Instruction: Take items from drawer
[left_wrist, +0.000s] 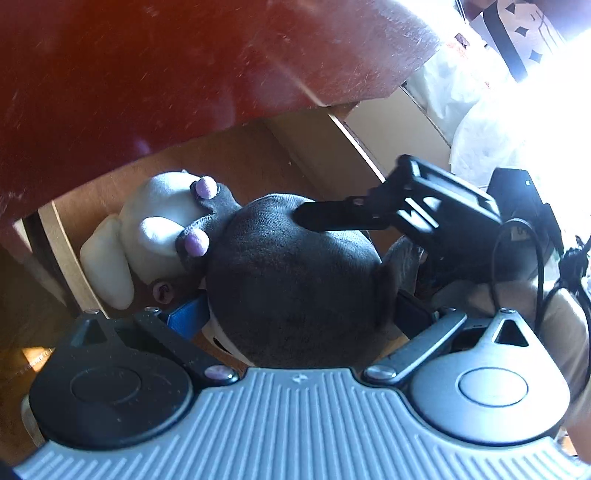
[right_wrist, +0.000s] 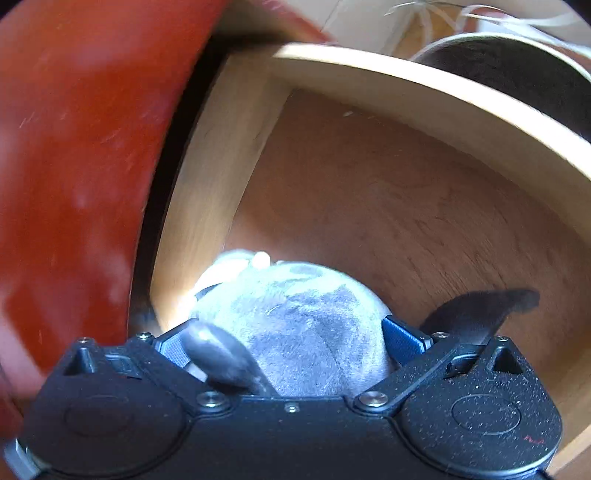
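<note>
Both claws (left_wrist: 295, 317) (right_wrist: 295, 343) clamp the plush toy (left_wrist: 288, 280) (inside the drawer (right_wrist: 369, 88))

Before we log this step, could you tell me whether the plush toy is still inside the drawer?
Inside. The plush toy sits between the drawer walls, on its wooden floor, between both grippers' fingers.

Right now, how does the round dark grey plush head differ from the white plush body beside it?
The dark grey head sits between the blue pads of the left gripper, the right gripper closed on it too; the white body lies free by the drawer wall. The head is one smooth ball; the body is lumpy, with stubby limbs. Both belong to one plush toy.
</note>
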